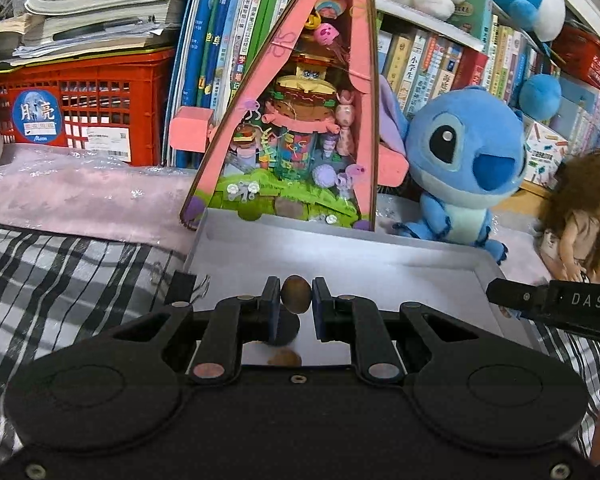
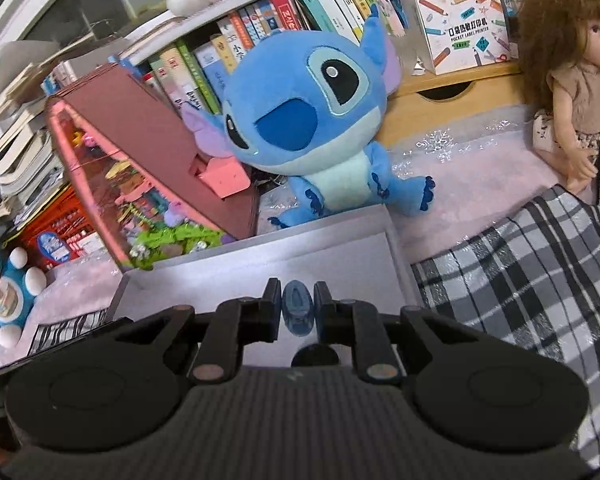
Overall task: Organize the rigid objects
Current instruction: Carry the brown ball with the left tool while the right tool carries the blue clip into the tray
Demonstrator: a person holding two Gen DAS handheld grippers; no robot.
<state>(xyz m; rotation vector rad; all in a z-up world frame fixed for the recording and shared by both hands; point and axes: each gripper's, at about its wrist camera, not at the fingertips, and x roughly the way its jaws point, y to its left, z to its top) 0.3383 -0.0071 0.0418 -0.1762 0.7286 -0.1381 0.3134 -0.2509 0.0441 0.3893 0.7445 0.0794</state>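
The left gripper is closed on a small brown oval stone. The stone is smooth, dull brown, egg-shaped, and stands on end between the two pads, which press on its sides. It hangs above the near part of a shallow grey tray, with its dark shadow on the tray floor below. A second brown rounded piece lies on the tray floor nearer the camera, partly hidden by the gripper body.

The right gripper is closed on a small blue oval piece. It is translucent blue, elongated, with a darker recessed oval on its facing side. The pads touch both its sides. It too is held above the grey tray, a round shadow beneath it.

In the left wrist view the other gripper's black finger reaches in over the tray's right rim.

The tray rests on a checked cloth. Beyond its far edge stand a pink triangular display house and a blue plush toy; a doll sits far right.
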